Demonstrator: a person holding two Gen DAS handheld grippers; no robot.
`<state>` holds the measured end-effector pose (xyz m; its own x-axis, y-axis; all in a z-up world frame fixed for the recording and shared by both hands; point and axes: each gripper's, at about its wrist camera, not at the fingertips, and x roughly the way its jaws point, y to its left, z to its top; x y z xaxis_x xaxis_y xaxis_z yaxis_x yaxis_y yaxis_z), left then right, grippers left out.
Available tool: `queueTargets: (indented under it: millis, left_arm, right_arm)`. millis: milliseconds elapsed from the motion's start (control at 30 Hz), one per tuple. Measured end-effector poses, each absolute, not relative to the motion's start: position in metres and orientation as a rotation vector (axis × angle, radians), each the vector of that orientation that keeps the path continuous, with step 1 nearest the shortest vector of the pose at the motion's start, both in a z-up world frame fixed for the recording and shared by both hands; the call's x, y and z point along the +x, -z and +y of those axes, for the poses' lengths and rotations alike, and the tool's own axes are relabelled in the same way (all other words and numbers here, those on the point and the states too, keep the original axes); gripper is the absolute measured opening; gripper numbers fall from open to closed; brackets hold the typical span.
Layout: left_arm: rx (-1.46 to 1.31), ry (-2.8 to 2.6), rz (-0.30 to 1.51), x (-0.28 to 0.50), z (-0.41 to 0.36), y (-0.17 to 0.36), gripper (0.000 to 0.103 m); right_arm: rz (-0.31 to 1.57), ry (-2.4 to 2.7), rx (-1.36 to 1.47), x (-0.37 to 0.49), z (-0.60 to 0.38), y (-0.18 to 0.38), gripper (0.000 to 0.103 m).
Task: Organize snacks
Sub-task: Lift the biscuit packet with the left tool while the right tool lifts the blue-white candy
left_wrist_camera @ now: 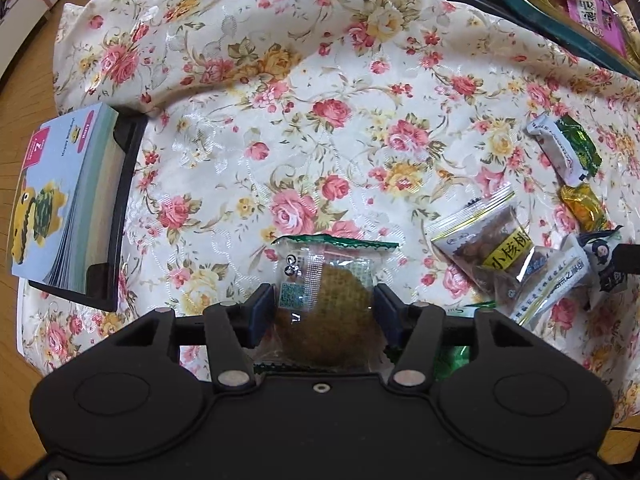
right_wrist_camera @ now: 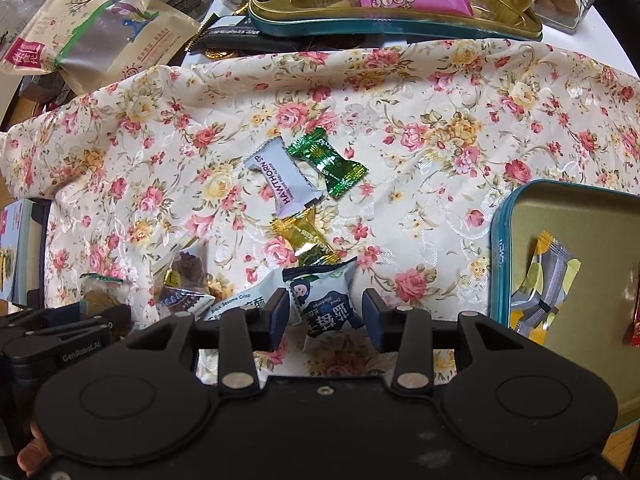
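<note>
In the left wrist view my left gripper (left_wrist_camera: 324, 312) is open, its blue pads standing on either side of a clear packet with a round brown cookie (left_wrist_camera: 320, 276) that lies on the floral cloth (left_wrist_camera: 280, 100). In the right wrist view my right gripper (right_wrist_camera: 326, 316) is open as well. A white and blue snack packet (right_wrist_camera: 320, 292) lies between its pads with a small gap on each side. Beyond it lie a gold candy (right_wrist_camera: 306, 240), a white Hawthorn packet (right_wrist_camera: 286, 178) and a green candy (right_wrist_camera: 330, 166). A walnut packet (right_wrist_camera: 184, 276) and a sesame crisp packet (right_wrist_camera: 236, 302) lie to its left.
A teal tin tray (right_wrist_camera: 560, 216) at the right holds a yellow and silver packet (right_wrist_camera: 544, 292). A larger tin (right_wrist_camera: 400, 24) full of snacks and a big pouch (right_wrist_camera: 92, 20) stand behind the cloth. A stack of booklets (left_wrist_camera: 68, 200) in a black holder sits at the left.
</note>
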<state>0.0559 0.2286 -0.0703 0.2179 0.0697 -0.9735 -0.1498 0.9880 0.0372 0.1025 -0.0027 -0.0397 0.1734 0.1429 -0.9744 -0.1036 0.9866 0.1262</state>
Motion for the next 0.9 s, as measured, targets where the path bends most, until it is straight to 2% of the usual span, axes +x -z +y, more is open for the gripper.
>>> queueTargets:
  millis: [67,267,767,800,867,900]
  left_arm:
    - [-0.093,-0.153,1.341,0.056,0.230,0.070,0.056]
    - [-0.129,-0.201,1.346,0.057,0.238,0.067,0.056]
    - [-0.102,-0.255,1.255,0.059,0.223,0.024,0.056]
    - [-0.099,-0.254,1.249,0.059,0.221,0.021,0.056]
    - [-0.101,-0.255,1.236,0.057,0.218,0.015,0.056]
    - [-0.105,-0.256,1.231,0.057,0.217,0.012,0.056]
  right_arm:
    - [1.393,-0.168,0.029,0.103,-0.003,0.043,0.043]
    - [1.405,-0.162,0.007,0.105,0.001,0.053,0.047]
    - [1.409,-0.133,-0.086,0.105,0.017,0.075,0.047]
    - [1.409,-0.134,-0.082,0.105,0.016,0.075,0.046]
    - [1.404,-0.145,-0.068,0.104,0.016,0.073,0.035]
    - [1.402,-0.142,-0.064,0.104,0.016,0.071,0.034]
